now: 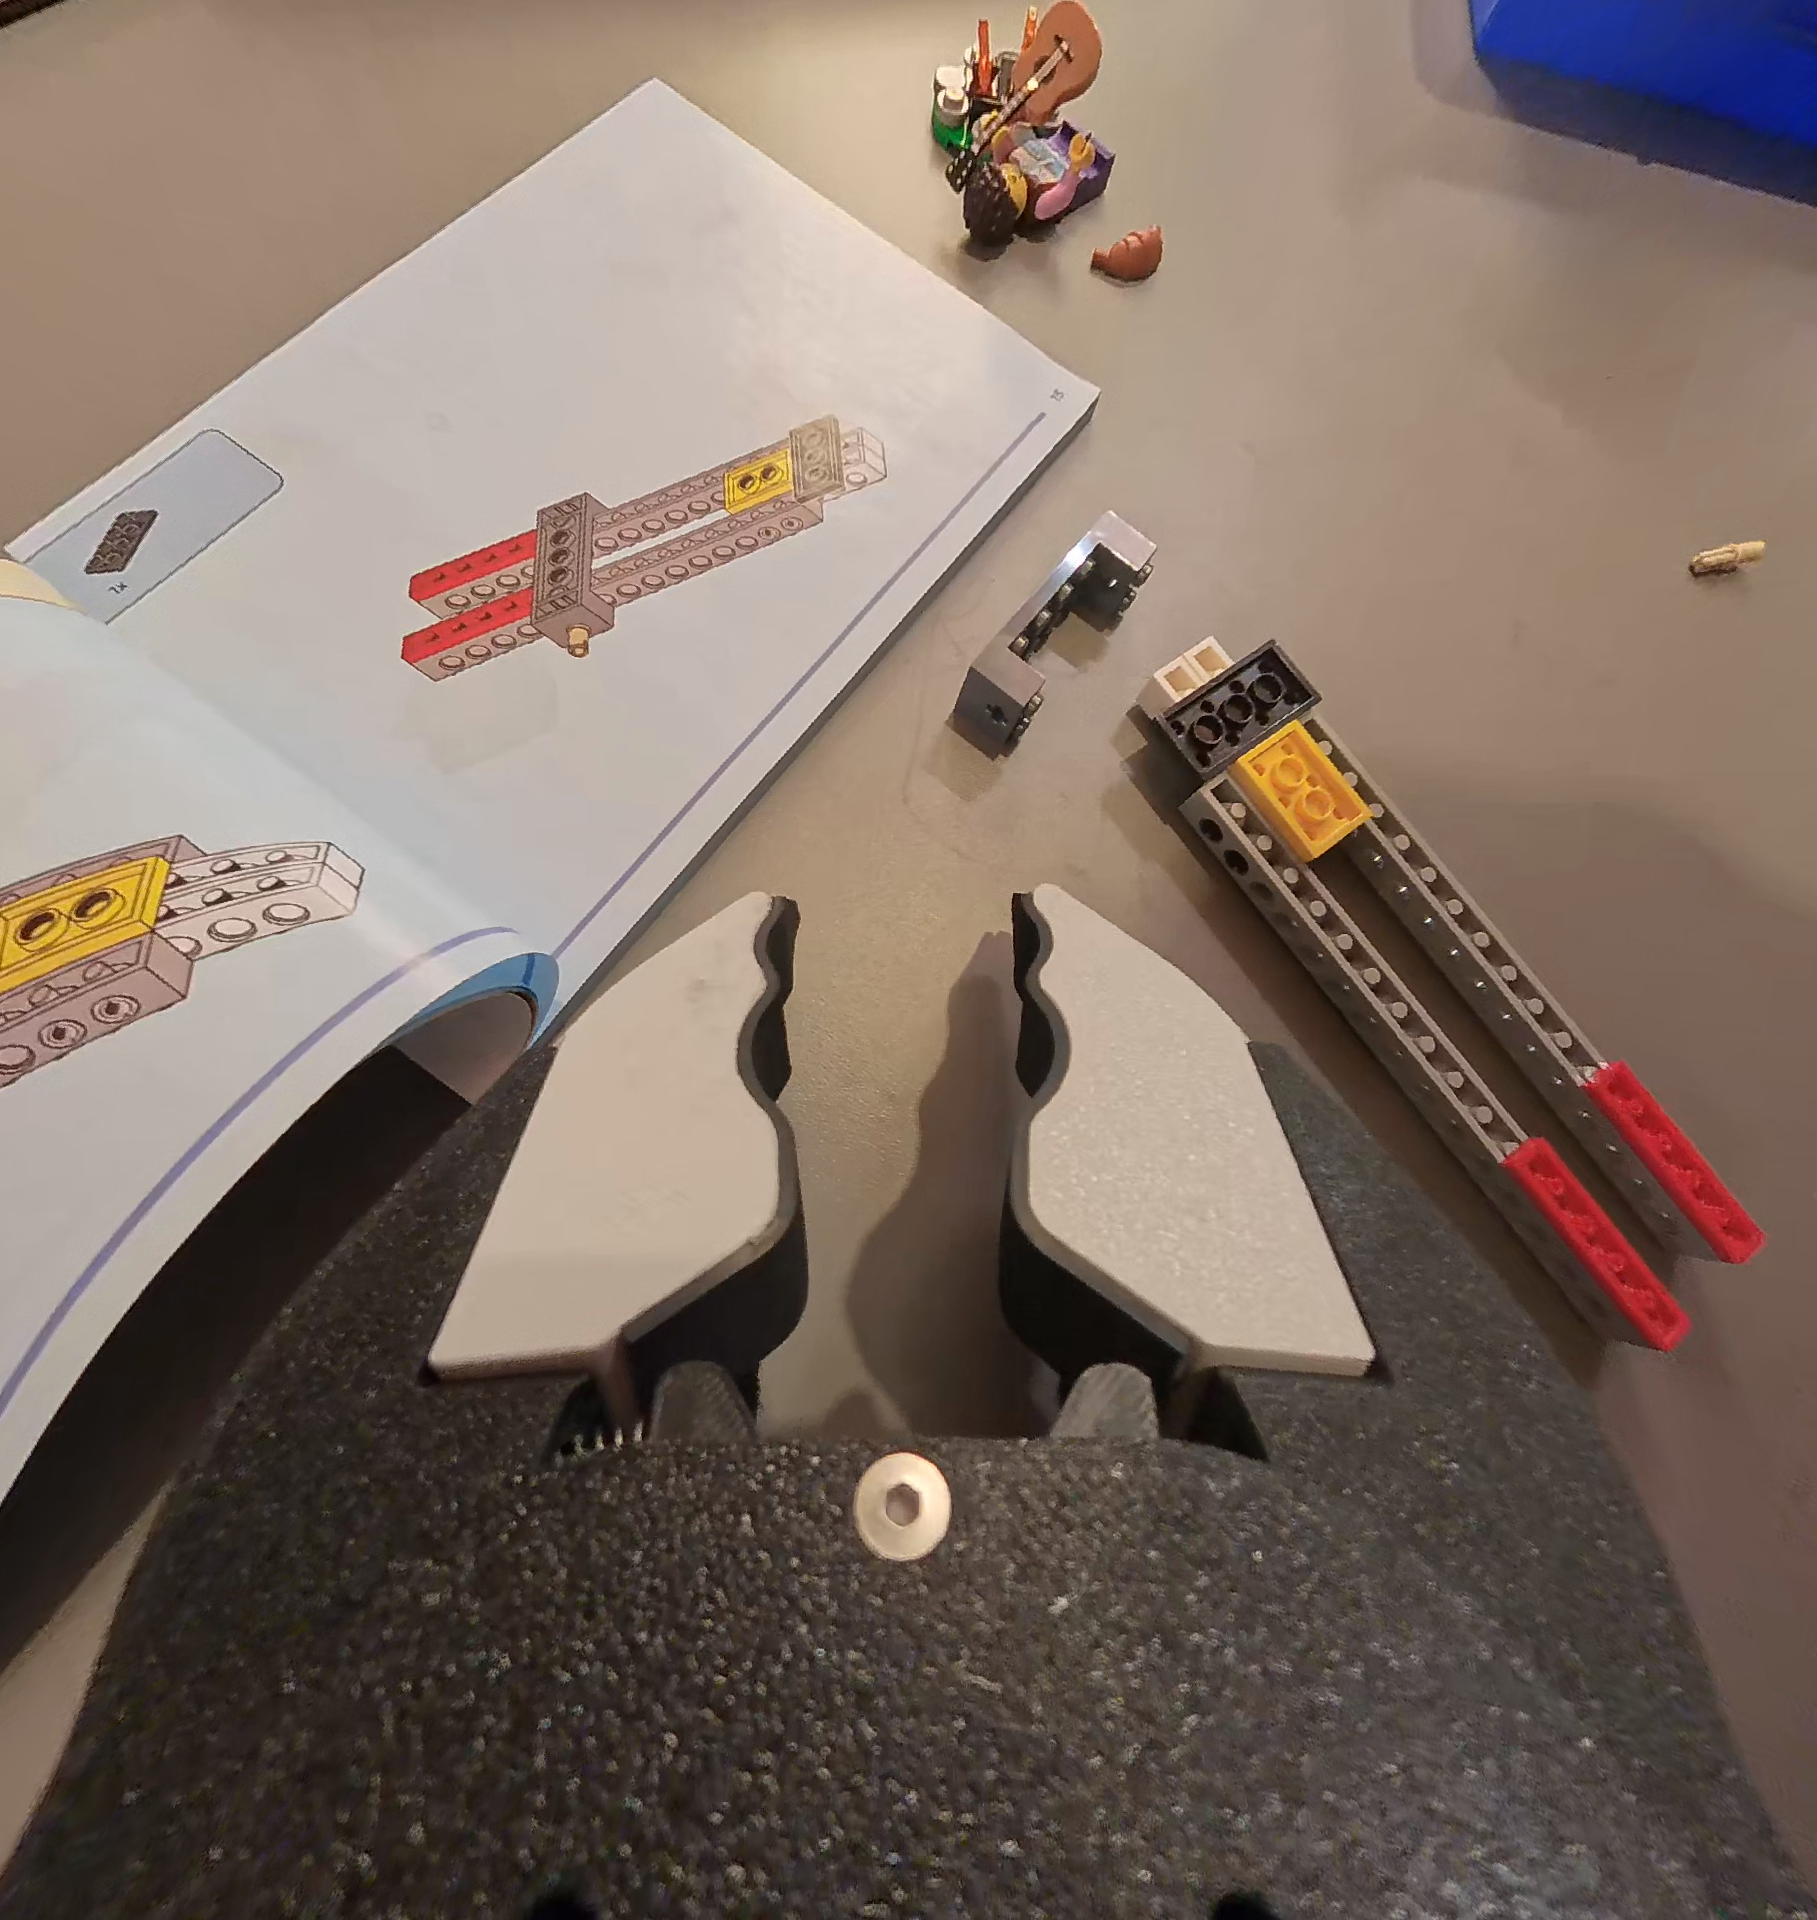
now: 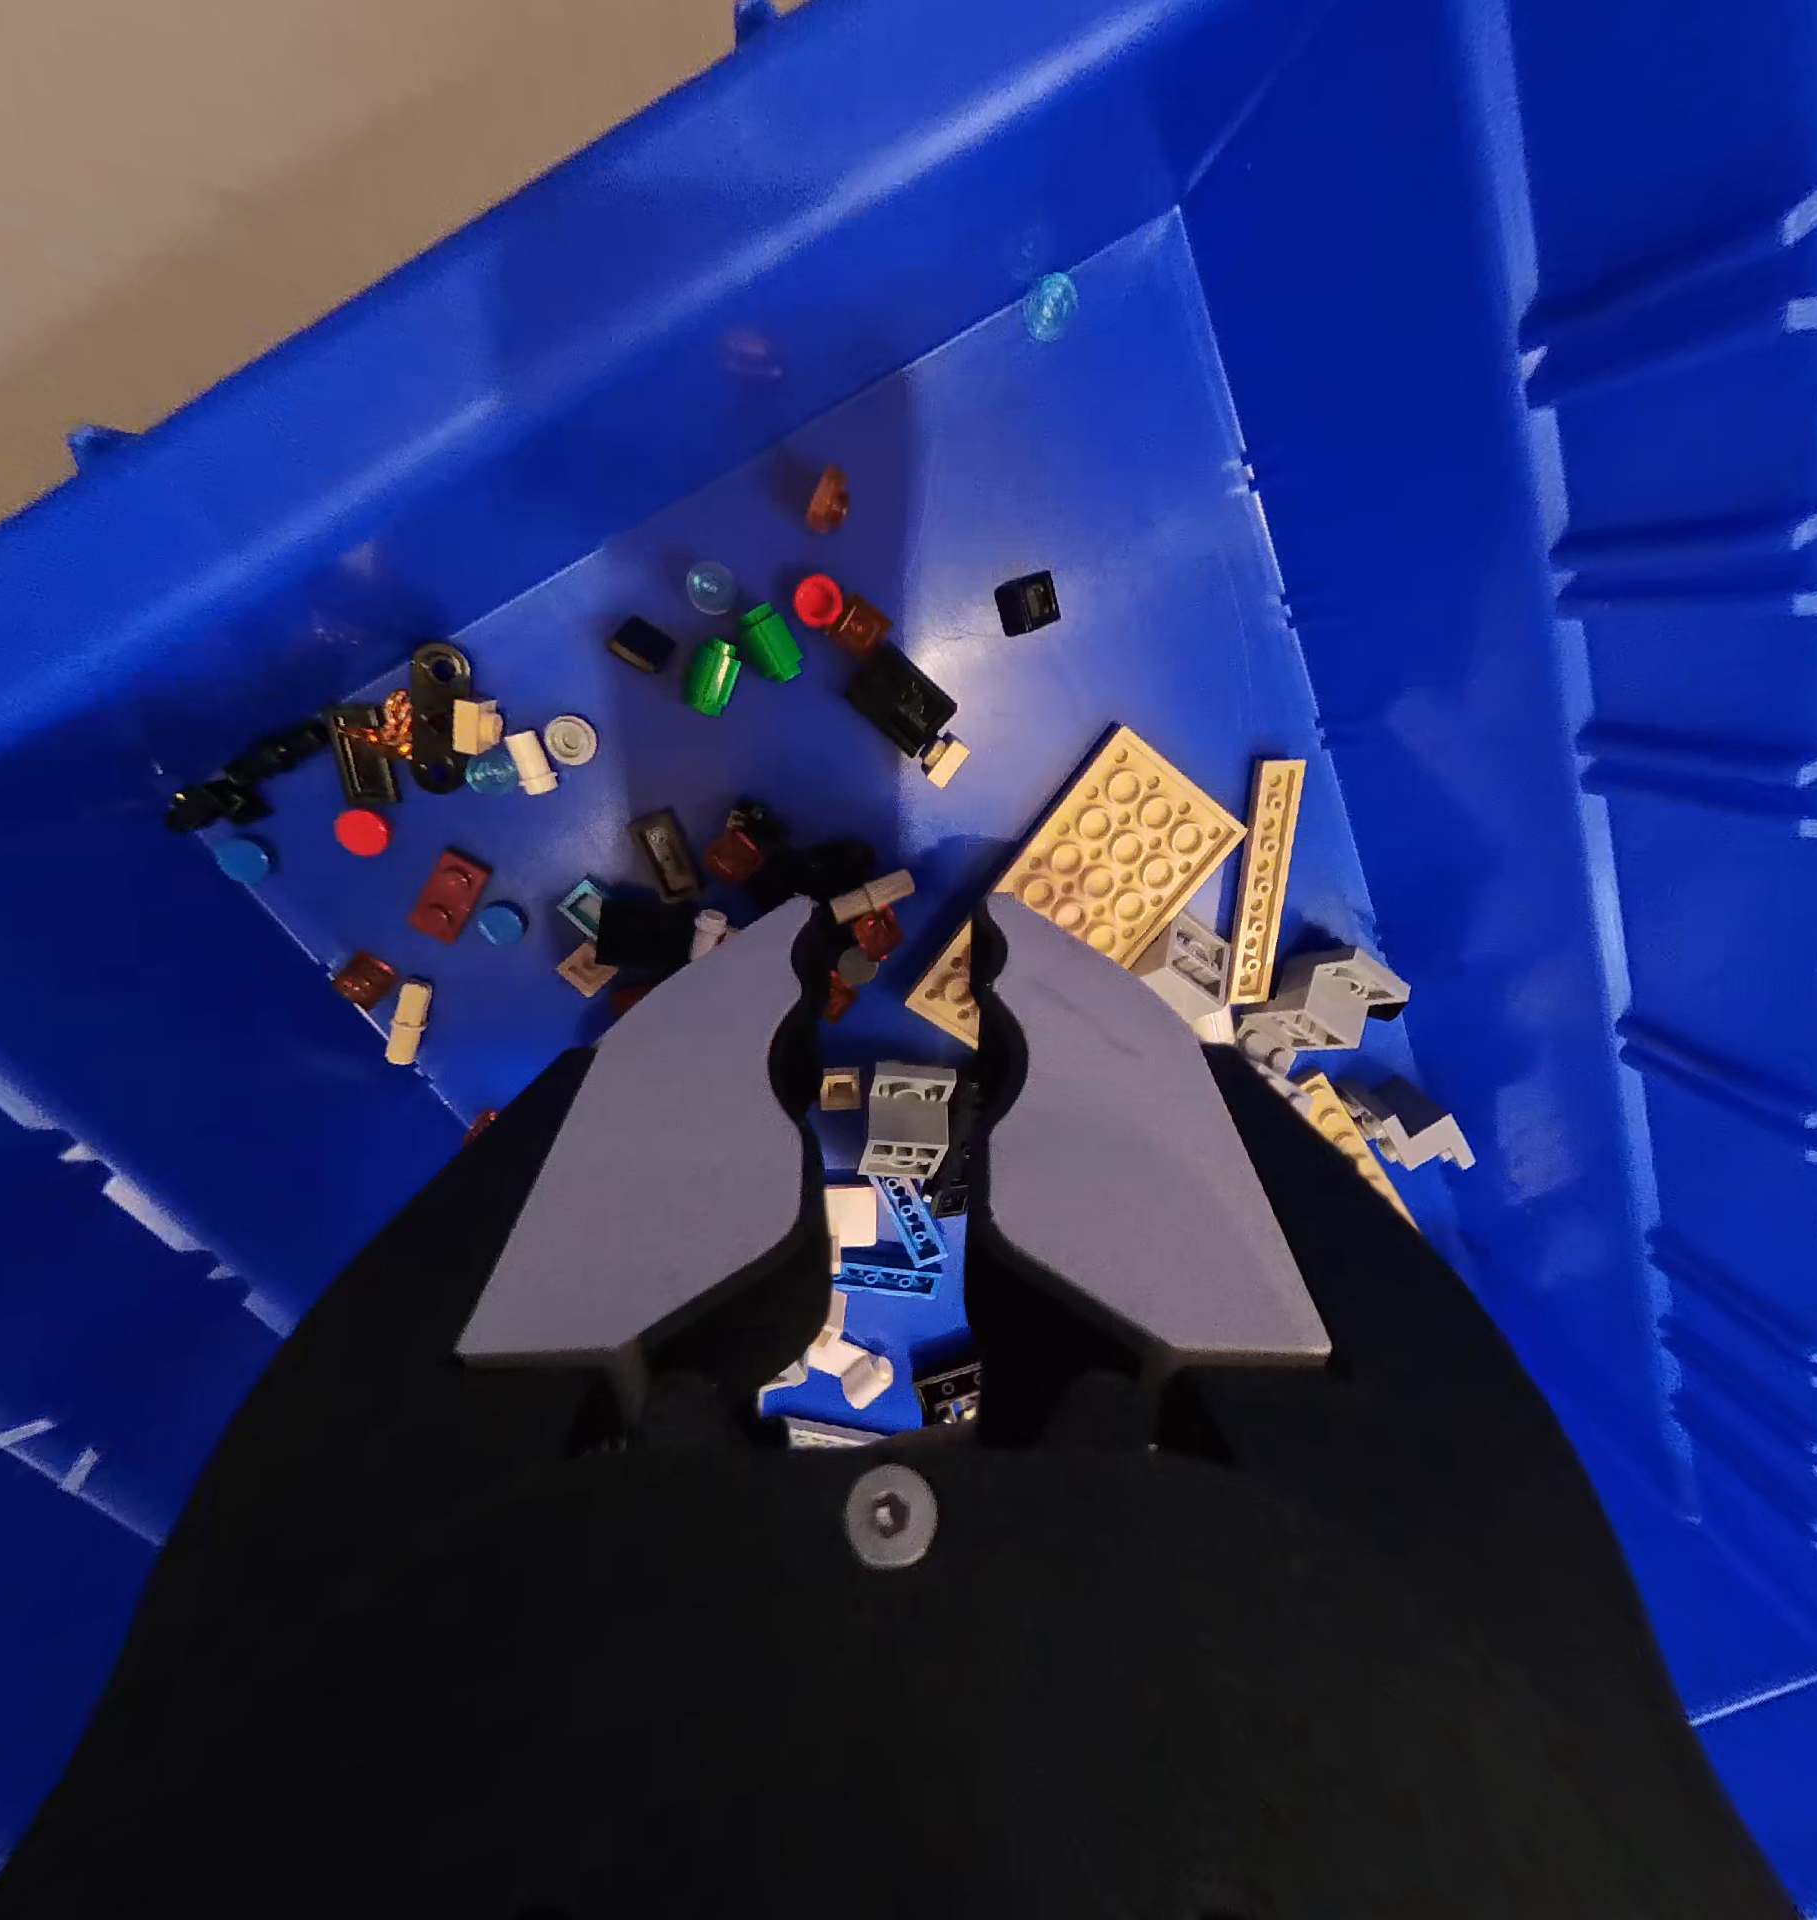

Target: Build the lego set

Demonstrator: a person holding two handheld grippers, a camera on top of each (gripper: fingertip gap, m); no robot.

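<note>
You are holding the right gripper [image 2: 893, 914] low inside the blue bin [image 2: 1455, 520], tips over a crowded heap of loose building pieces. Its jaws are standing partly open and are gripping nothing: the bin floor and pieces show through the gap. A small tan pin [image 2: 873, 894] is lying just beside the tip of the left finger, with a transparent red-brown stud [image 2: 876, 930] right below it. The right finger is covering the corner of a wide tan plate [image 2: 1122, 842]; I cannot tell whether it is touching it. A narrow tan plate [image 2: 1265, 883] is lying beside that one, and a light grey brick [image 2: 909, 1127] is showing farther back between the fingers. Two green round bricks [image 2: 743, 660] are lying well apart, up the floor.

In my judgement the pieces at these tips are so tightly packed that a squeeze here risks catching several at once, so you are better off keeping the tips centred on one piece and clear of the plate's edge.

You are hovering the left gripper [image 1: 904, 914] over bare table [image 1: 1403, 416], jaws standing wide apart and empty. The open instruction booklet [image 1: 571, 416] is lying just to its left. To its right, the twin grey beam assembly [image 1: 1455, 987] is resting flat, with a yellow plate [image 1: 1299, 790] and a black plate [image 1: 1236, 707] across its far end and red tips [image 1: 1600, 1247] near you. A grey bracket piece [image 1: 1060, 623] is lying ahead, between booklet and beams.
</note>
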